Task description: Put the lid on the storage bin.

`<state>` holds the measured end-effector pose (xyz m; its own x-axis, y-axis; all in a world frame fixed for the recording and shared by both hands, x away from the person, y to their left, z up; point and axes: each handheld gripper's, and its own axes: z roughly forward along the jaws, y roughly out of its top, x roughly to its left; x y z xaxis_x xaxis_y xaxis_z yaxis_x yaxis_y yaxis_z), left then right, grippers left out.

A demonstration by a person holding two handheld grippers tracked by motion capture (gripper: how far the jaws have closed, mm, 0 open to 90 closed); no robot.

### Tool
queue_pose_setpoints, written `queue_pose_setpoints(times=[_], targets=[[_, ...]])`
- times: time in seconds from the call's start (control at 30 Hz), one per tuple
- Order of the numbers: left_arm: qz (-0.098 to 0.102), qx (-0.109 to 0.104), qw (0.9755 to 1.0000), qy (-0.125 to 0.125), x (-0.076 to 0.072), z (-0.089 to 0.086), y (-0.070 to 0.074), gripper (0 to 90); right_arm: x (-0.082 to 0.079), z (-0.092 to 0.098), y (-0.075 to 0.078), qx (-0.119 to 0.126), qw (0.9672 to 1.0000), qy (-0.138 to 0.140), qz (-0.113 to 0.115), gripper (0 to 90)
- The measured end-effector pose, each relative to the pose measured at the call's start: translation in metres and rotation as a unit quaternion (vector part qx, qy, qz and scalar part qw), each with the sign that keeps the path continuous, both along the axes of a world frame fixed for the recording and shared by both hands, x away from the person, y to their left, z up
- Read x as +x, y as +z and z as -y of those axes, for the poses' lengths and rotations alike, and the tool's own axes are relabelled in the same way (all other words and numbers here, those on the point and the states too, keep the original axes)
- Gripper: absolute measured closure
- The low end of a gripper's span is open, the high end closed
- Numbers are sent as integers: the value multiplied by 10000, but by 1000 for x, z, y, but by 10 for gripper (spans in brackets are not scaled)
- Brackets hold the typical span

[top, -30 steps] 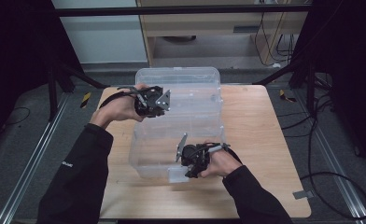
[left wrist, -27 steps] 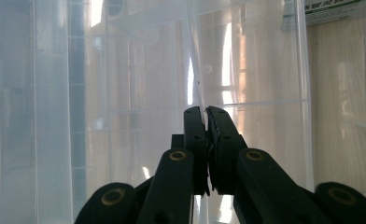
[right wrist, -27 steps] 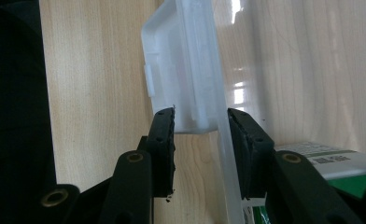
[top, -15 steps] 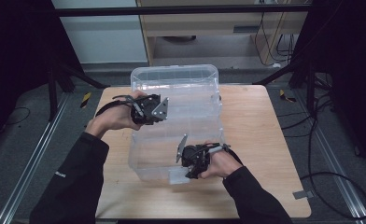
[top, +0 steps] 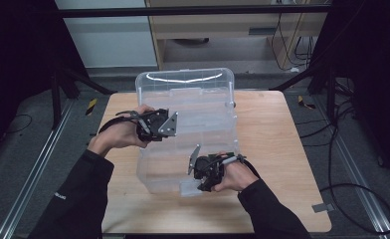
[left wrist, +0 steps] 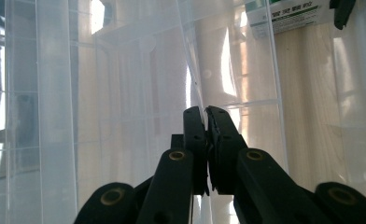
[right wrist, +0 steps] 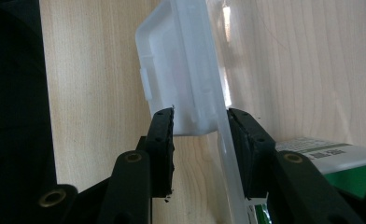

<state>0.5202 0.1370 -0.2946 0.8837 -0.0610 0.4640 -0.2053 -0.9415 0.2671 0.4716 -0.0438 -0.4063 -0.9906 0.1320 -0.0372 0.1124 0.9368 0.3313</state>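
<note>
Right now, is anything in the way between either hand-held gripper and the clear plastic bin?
Nothing visible. The left hand-held gripper is shut on a thin wall of the bin, and the right hand-held gripper already clamps the latch at the near rim.

The high view looks forward and down over the wooden table point(top: 282, 149); both gripper views sit close against the clear plastic bin point(top: 193, 99), which all views share.
</note>
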Motion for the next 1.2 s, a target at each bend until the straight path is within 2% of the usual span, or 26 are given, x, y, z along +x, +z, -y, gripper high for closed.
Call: queue_pose_setpoints(times=[0.27, 0.6, 0.87, 1.13, 1.2], targets=[[-8, -95, 10000, 1, -7, -2, -3, 867, -1, 1, 0, 54, 10000, -9, 47, 625], [-125, -129, 9998, 20, -16, -4, -7, 865, -2, 3, 0, 158, 9999, 4, 51, 621], [-203, -238, 9995, 17, -20, -8, -11, 862, -2, 4, 0, 206, 9997, -76, 53, 614], [-273, -301, 9992, -4, -25, -9, -14, 859, -5, 6, 1, 282, 9994, -97, 168, 615], [-271, -313, 9991, -13, -26, -10, -15, 857, -5, 9, 5, 420, 9986, -190, 251, 616]])
